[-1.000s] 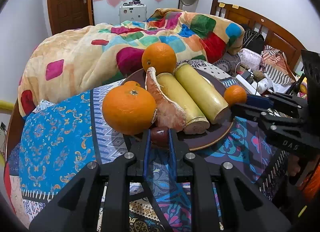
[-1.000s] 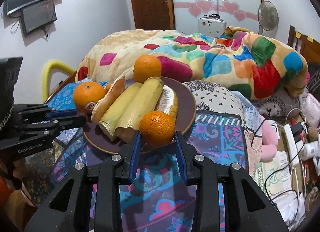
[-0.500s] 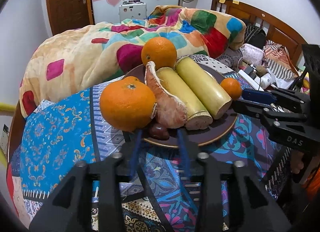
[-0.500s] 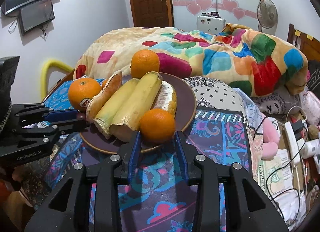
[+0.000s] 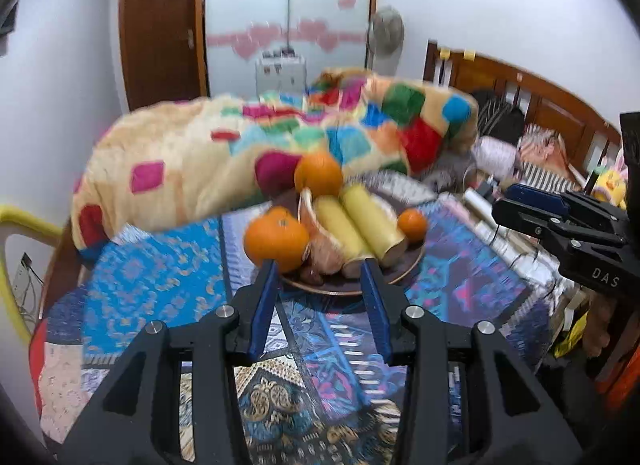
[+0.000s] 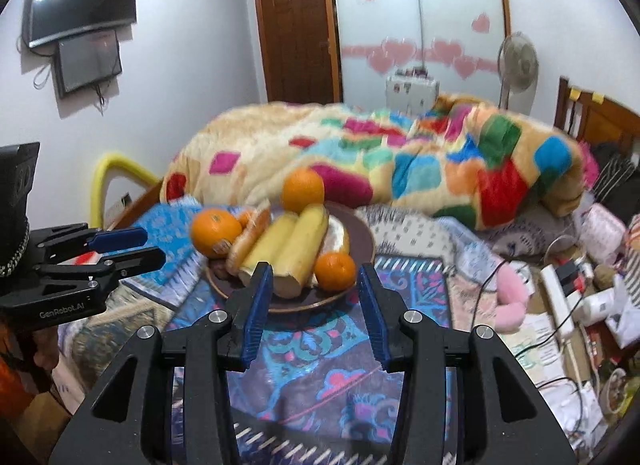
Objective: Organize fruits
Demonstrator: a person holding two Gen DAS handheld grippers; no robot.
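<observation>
A dark brown plate [image 5: 412, 265] [image 6: 362, 237] sits on the patterned bedcover. It holds two yellow banana pieces [image 5: 360, 225] [image 6: 296, 245], a peeled citrus piece [image 5: 320, 241], a large orange [image 5: 276, 239] [image 6: 214, 231], another orange [image 5: 319, 174] [image 6: 303, 189] at the back, a small orange [image 5: 412, 225] [image 6: 335, 271] and a small dark fruit [image 5: 310, 275]. My left gripper [image 5: 320, 277] is open and empty, held back from the plate's near rim. My right gripper [image 6: 314, 283] is open and empty, back from the small orange.
A bunched multicolour blanket [image 5: 280, 153] [image 6: 400, 161] lies behind the plate. A wooden headboard [image 5: 540, 101], bags, a power strip [image 6: 560, 297] and cables crowd the right side. A yellow chair frame [image 6: 108, 173] stands at the left.
Both grippers have opened wider and pulled back and up from the plate. The left let go of the small dark fruit, the right let go of the small orange; both fruits stay on the plate.
</observation>
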